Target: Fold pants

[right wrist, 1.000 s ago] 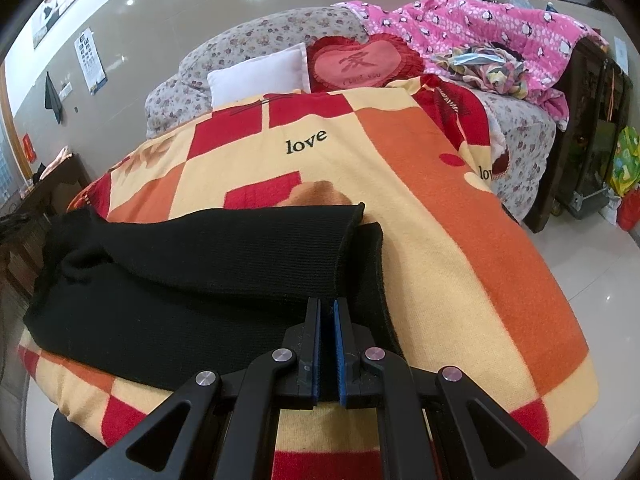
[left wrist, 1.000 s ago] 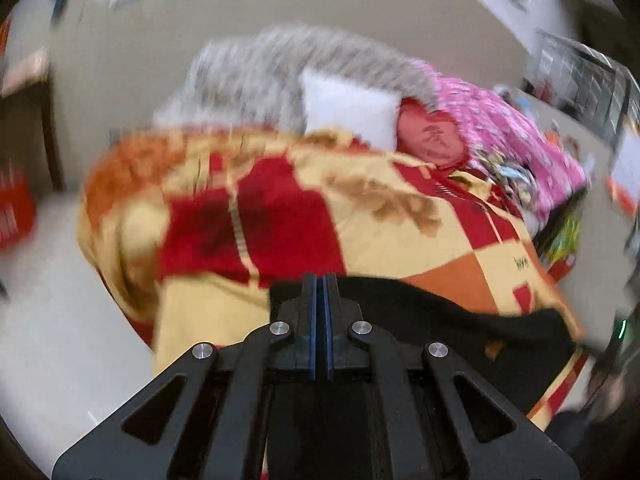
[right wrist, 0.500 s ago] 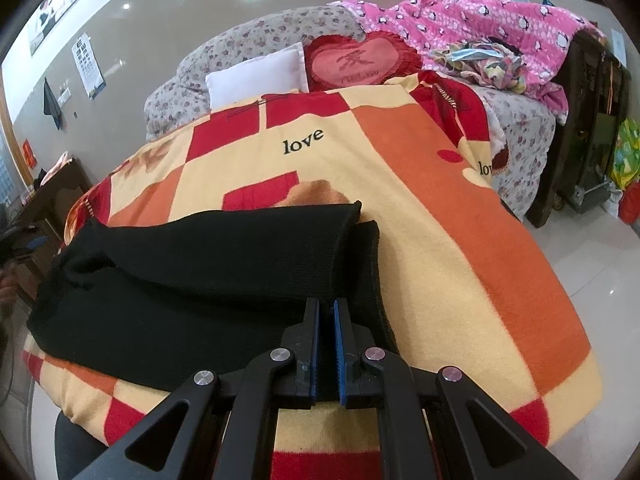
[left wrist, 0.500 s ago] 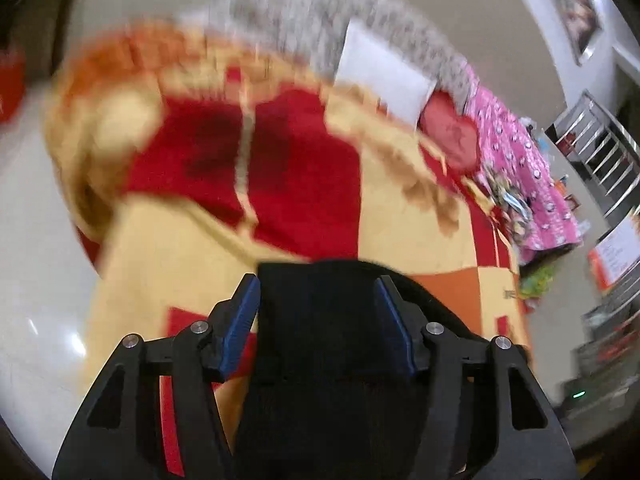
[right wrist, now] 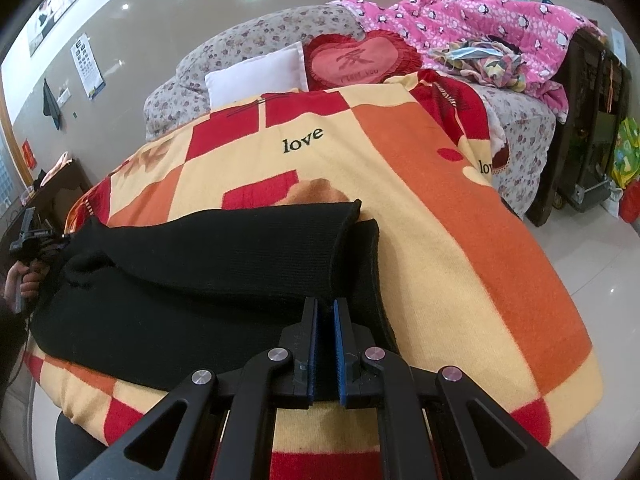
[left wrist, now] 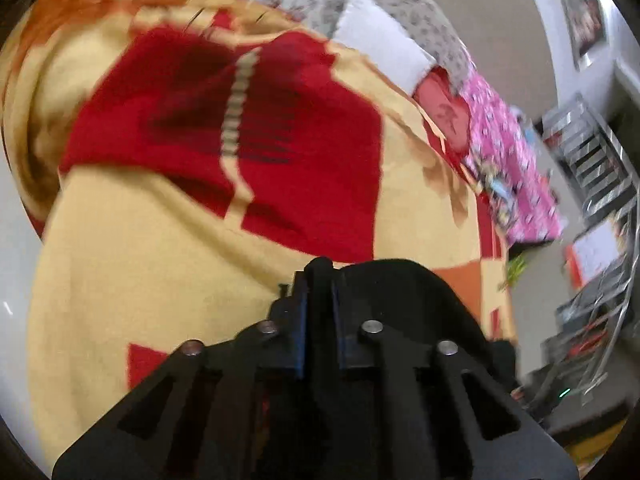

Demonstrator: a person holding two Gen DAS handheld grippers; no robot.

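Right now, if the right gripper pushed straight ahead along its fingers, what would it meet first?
Probably the black pants: the shut right gripper points down at their folded edge on the blanket. Whether it already pinches them is unclear.

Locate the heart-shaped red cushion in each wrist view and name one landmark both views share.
Left wrist: heart cushion at upper right, blurred, between the white pillow and the pink quilt.
Right wrist: heart cushion at top centre, right of the white pillow.
Shared landmark: the white pillow.
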